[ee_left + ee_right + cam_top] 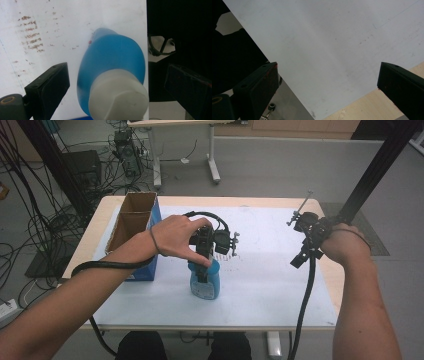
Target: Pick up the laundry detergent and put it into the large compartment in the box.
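Note:
A blue bottle [205, 287] with a white cap stands upright on the white sheet [270, 275] near the table's front middle. My left gripper [204, 269] hangs straight above it, pointing down. In the left gripper view the bottle [112, 55] and its cap sit between the two black jaws. My left gripper [117, 87] is open there, and both jaws stand apart from the bottle. My right gripper [300, 256] hovers over the sheet's right side. It is open, with nothing between the jaws of my right gripper [328, 87].
An open cardboard box [131, 217] with a blue side stands at the table's left. Brownish smudges [31, 35] mark the sheet beside the bottle. The wooden table edge [367, 107] shows under the right gripper. Cables and desk legs lie beyond the table.

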A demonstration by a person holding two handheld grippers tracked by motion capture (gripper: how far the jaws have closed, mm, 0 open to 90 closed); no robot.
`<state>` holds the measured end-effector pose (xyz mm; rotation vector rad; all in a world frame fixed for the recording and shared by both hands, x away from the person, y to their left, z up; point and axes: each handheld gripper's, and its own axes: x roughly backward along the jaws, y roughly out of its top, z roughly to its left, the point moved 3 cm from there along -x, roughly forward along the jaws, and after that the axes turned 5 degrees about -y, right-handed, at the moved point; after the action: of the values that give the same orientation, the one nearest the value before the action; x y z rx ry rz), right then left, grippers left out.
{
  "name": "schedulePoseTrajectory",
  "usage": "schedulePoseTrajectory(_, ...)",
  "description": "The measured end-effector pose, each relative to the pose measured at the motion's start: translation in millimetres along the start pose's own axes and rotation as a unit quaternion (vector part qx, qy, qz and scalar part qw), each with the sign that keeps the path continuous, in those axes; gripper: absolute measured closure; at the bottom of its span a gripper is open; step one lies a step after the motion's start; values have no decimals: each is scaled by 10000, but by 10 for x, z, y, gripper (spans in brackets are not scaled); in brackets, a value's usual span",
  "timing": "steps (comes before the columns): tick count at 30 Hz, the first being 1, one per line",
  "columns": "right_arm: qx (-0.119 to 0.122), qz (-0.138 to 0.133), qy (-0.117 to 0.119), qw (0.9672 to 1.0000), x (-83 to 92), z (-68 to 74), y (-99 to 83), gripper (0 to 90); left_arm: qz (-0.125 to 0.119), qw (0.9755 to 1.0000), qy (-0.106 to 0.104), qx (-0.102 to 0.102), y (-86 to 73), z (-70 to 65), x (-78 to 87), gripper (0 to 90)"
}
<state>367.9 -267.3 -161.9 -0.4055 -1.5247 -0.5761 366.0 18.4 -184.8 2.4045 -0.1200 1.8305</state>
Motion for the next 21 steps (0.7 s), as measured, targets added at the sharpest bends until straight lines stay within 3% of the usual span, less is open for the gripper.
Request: schedulePoseTrajectory(21,-26,-4,-29,10000,35,8,-33,38,-49,10000,3,45,-42,31,-19,68)
